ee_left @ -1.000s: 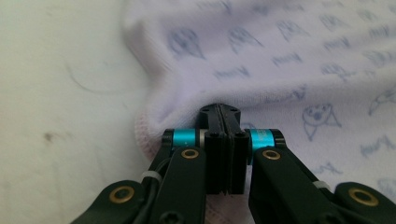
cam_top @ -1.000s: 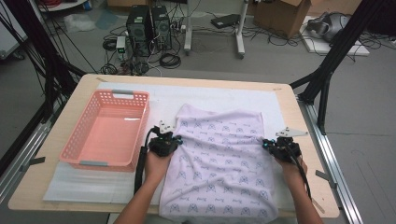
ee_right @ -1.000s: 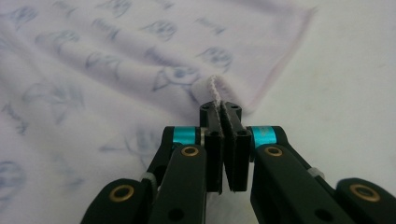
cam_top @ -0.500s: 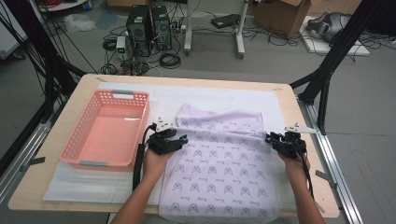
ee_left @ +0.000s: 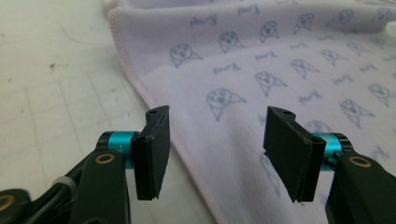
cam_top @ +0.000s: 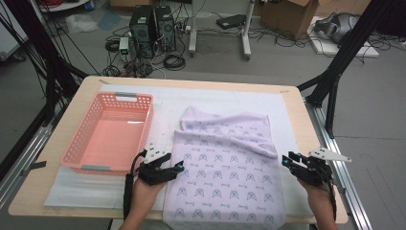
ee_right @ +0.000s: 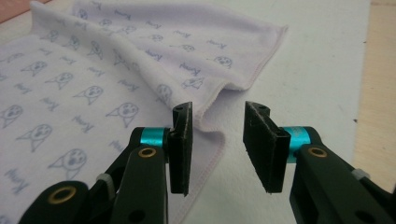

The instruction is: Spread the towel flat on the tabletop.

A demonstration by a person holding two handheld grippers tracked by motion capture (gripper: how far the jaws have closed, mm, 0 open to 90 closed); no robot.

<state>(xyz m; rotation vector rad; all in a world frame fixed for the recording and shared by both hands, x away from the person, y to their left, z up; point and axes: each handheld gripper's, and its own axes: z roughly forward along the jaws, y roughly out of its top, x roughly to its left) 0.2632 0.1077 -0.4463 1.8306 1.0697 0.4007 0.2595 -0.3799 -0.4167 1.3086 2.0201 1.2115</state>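
1. Pale lilac terry, printed with small dog faces, covers the middle of the table (cam_top: 57,191): a towel (cam_top: 225,177) lies on a white mat (cam_top: 215,98), its far end folded back on itself in a rumpled band and its near end hanging over the table's front edge.

2. The left gripper (cam_top: 175,167) sits at the towel's left hem, just beside a salmon-pink plastic basket (cam_top: 76,153) that stands empty to the left. In the left gripper view its jaws, which have just been opening, stand well apart with the hem lying flat on the mat beyond them and nothing pinched (ee_left: 210,149).

3. The right gripper (cam_top: 288,159) hangs at the towel's right hem. Its jaws have also just been opening, and the right gripper view shows a clear gap between the pads, the folded corner lying ahead of them, untouched (ee_right: 215,140).

4. Judged from this, the fold of the far end has been laid down and let go, and both hands are between grips.

5. The next move likely calls for a fresh pinch on each side hem, low enough to catch the cloth but not the mat, and for both hands to travel evenly so the fold lands square.
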